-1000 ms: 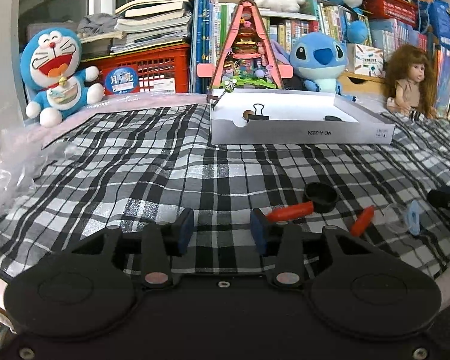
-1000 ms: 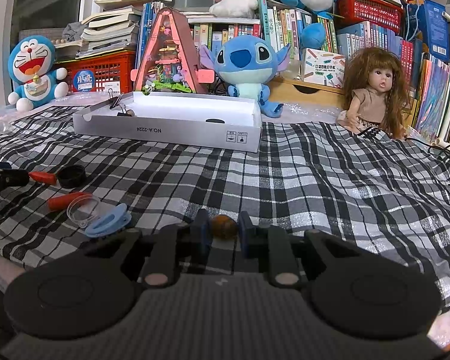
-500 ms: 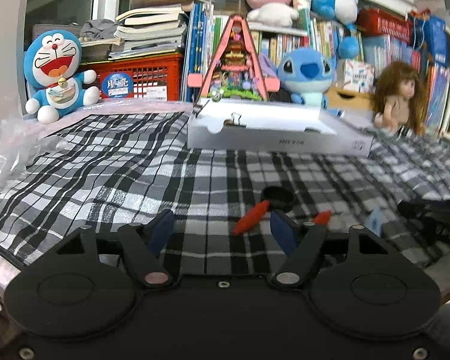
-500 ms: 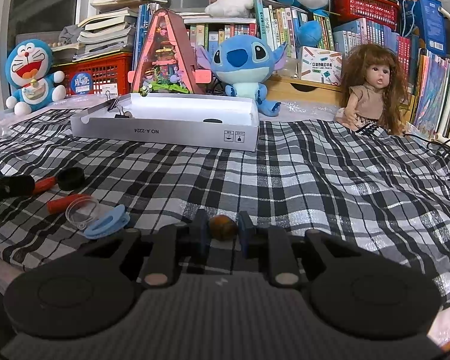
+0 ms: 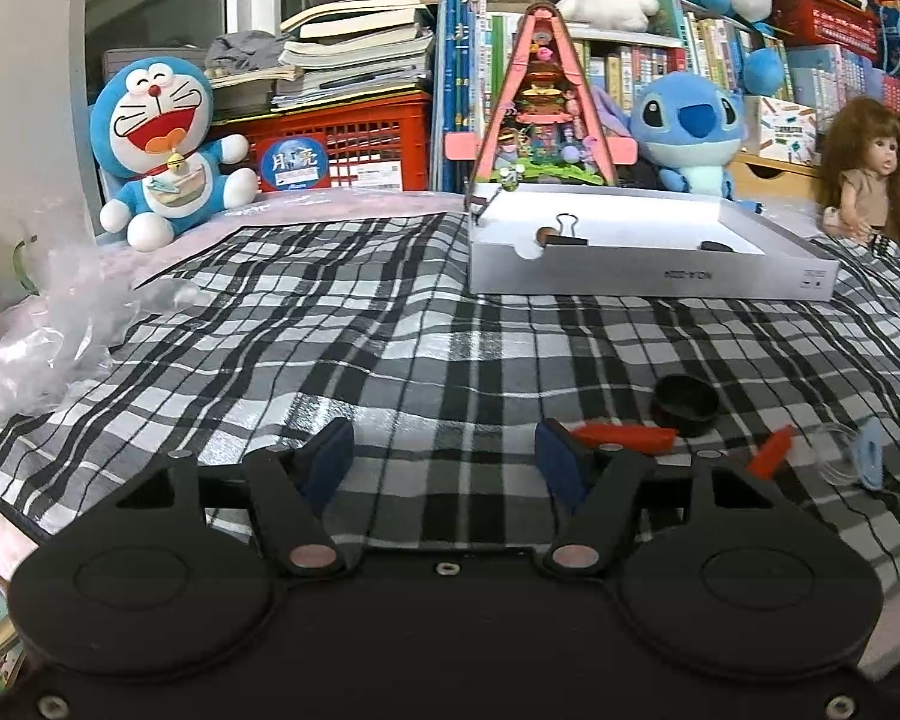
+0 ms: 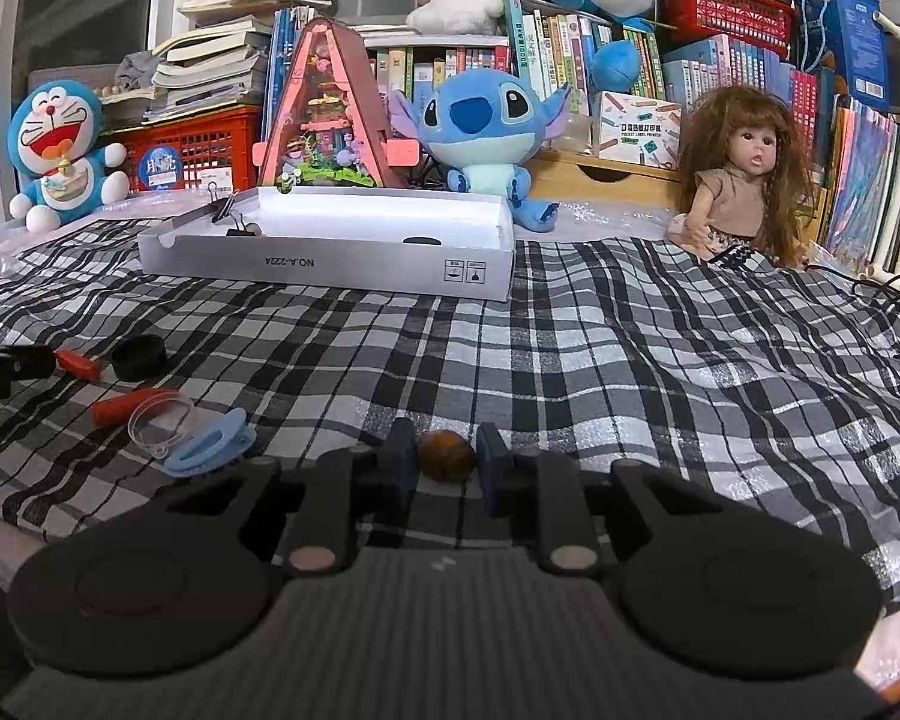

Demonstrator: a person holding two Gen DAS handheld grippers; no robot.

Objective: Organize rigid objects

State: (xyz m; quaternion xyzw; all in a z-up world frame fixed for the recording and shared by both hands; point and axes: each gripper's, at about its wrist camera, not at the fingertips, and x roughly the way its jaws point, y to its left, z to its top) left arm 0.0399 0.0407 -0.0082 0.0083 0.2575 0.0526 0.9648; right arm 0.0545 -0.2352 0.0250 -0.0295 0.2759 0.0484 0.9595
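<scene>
My left gripper (image 5: 444,459) has just opened wide; nothing is in it, and a red stick (image 5: 624,437) lies just past its right tip. My right gripper (image 6: 447,462) pinches a brown ball (image 6: 446,455) near the cloth's (image 6: 630,360) front edge. The box (image 6: 330,264) waits by the back edge.

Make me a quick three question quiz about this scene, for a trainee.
1. True or false: the right claw is shut on a brown ball.
2. What lies between the left claw's fingers? A) a red stick B) bare plaid cloth C) a binder clip
3. Fill in: the binder clip lies in the white ___.

Key: 1 true; 2 B, the cloth; 3 box.
</scene>
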